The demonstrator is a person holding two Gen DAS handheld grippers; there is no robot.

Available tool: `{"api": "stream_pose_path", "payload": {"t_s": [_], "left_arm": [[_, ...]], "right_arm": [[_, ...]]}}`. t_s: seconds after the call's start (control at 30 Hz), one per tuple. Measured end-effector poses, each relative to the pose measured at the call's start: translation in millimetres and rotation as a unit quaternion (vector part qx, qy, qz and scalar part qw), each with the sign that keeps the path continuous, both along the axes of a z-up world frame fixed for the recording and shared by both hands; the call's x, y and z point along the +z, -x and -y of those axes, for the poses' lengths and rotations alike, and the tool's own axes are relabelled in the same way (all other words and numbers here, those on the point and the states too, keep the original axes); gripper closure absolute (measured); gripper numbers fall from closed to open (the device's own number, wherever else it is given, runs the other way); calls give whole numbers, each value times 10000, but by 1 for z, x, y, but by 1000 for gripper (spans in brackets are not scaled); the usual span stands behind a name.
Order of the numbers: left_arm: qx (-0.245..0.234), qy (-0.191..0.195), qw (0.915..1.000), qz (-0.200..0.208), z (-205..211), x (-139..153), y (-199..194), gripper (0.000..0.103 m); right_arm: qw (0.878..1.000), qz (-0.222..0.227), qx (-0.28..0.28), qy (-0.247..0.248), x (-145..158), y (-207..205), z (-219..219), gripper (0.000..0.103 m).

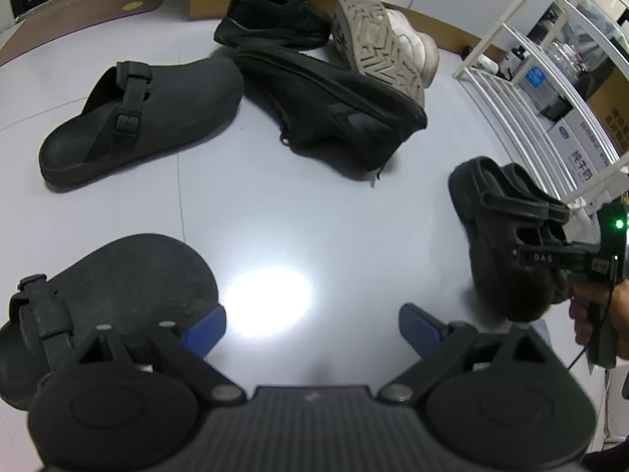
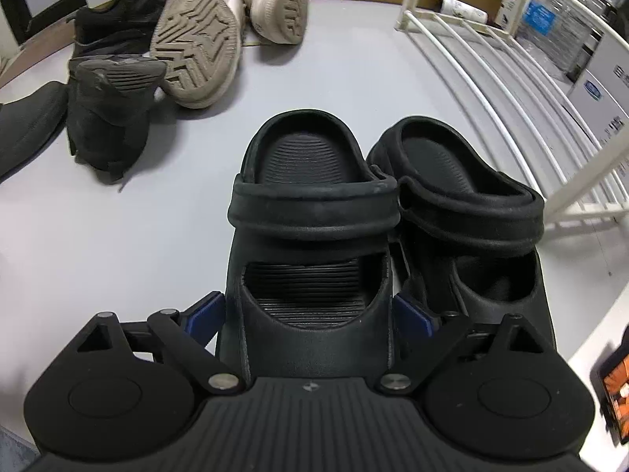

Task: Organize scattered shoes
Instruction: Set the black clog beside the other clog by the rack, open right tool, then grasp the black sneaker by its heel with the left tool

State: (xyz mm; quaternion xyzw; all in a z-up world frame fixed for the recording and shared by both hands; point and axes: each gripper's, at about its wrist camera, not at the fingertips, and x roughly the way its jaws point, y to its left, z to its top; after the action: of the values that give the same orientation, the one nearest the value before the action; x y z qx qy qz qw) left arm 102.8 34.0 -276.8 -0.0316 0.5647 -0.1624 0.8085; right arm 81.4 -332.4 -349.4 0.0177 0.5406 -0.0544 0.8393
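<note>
Two black strap clogs stand side by side on the pale floor next to the white rack. My right gripper (image 2: 310, 310) straddles the toe of the left clog (image 2: 310, 212), its blue pads (image 2: 204, 314) lying against both sides, jaws very wide. The other clog (image 2: 468, 204) touches it on the right. My left gripper (image 1: 312, 330) hangs open above bare floor, nothing between its fingers. A dark buckle mule (image 1: 118, 287) lies just beside its left pad. The second buckle mule (image 1: 145, 114) lies farther off.
A black sneaker (image 1: 334, 106) lies on its side, another black sneaker (image 1: 275, 15) behind it. A white sneaker (image 2: 200, 35) shows its sole, its mate (image 2: 279, 4) beside it. The white rack (image 2: 491, 70) stands at the right, boxes behind it.
</note>
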Motion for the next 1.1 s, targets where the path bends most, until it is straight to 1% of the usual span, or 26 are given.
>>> {"api": "stream_pose_path", "payload": {"t_s": [0.17,0.27,0.33,0.4,0.53,0.63,0.73,0.8,0.87,0.9,0.97,1.1], "left_arm": [[-38,2,10000,15,2,-1,-1,7],[-15,-98,9999,127,3,1,-4,7],[16,-339,9990,296,4,3,-8,7],[60,-460,9980,431,3,5,-15,7],[173,-478,9960,735,2,10,-33,7],[184,-400,9945,952,2,11,-48,7],[76,-322,9914,1264,5,3,-63,7],[62,-538,9896,1331,9,-9,-75,10],[34,-752,9884,1320,13,-20,-86,12],[-13,-796,9885,1287,14,-28,-92,13],[-82,-808,9895,1191,15,-39,-102,17],[-220,-865,9889,1186,17,-52,-117,20]], "right_arm": [[9999,-12,-78,-122,2,2,2,9],[9997,221,73,-20,15,7,-2,9],[9992,342,178,-36,23,9,-5,9],[9986,449,270,-30,30,12,-7,9],[9972,651,374,-14,44,15,-9,9],[9956,849,395,-6,54,18,-8,9],[9941,997,419,-26,59,20,-8,9],[9933,1070,440,-38,62,21,-8,9],[9928,1100,461,-54,62,22,-10,9],[9926,1115,472,-61,63,22,-10,9],[9919,1158,517,-59,63,22,-12,9],[9892,1250,755,-127,66,23,-17,9]]}}
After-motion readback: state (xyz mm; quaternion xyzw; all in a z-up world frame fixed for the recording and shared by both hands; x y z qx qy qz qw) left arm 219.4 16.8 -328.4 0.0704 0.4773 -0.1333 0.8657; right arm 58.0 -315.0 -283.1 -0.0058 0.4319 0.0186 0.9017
